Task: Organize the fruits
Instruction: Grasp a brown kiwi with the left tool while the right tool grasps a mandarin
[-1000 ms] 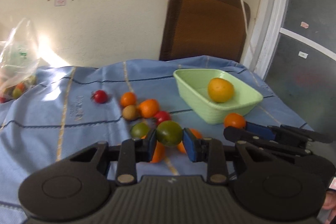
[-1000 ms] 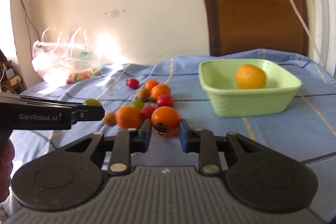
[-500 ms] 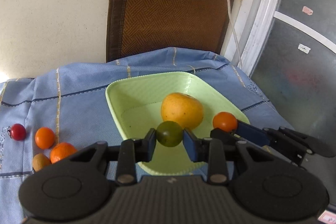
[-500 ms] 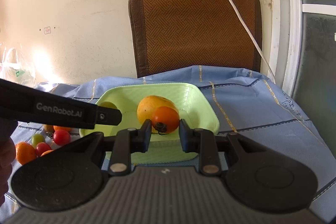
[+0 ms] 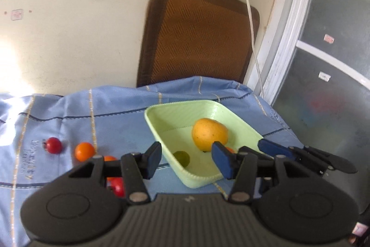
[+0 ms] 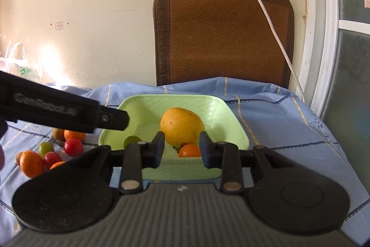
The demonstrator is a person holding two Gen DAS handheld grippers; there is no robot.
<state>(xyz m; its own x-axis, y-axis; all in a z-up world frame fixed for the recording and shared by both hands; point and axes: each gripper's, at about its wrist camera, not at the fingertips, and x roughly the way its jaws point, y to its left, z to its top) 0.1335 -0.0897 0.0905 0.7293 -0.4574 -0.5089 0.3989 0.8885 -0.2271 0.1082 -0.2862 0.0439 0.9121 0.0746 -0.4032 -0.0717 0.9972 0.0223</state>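
Note:
A light green tray (image 5: 215,108) (image 6: 231,112) sits on the blue tablecloth and holds a big yellow fruit (image 5: 209,134) (image 6: 181,125), a green tomato (image 5: 182,157) (image 6: 131,140) and an orange tomato (image 6: 189,151). My left gripper (image 5: 186,160) is open and empty above the tray's near left corner. My right gripper (image 6: 181,149) is open and empty above the tray's near edge, with the orange tomato lying below it. Its fingers (image 5: 275,149) show at the right in the left wrist view.
Loose red, orange and green fruits lie on the cloth left of the tray (image 5: 84,151) (image 6: 74,147). A brown chair back (image 6: 222,38) stands behind the table. A white cable (image 6: 272,31) hangs by the door frame. A plastic bag (image 6: 16,64) lies at the far left.
Both grippers have opened over the tray. The green tomato dropped from the left one and the orange tomato from the right one; both lie in the tray. Both grippers have drawn back a little.

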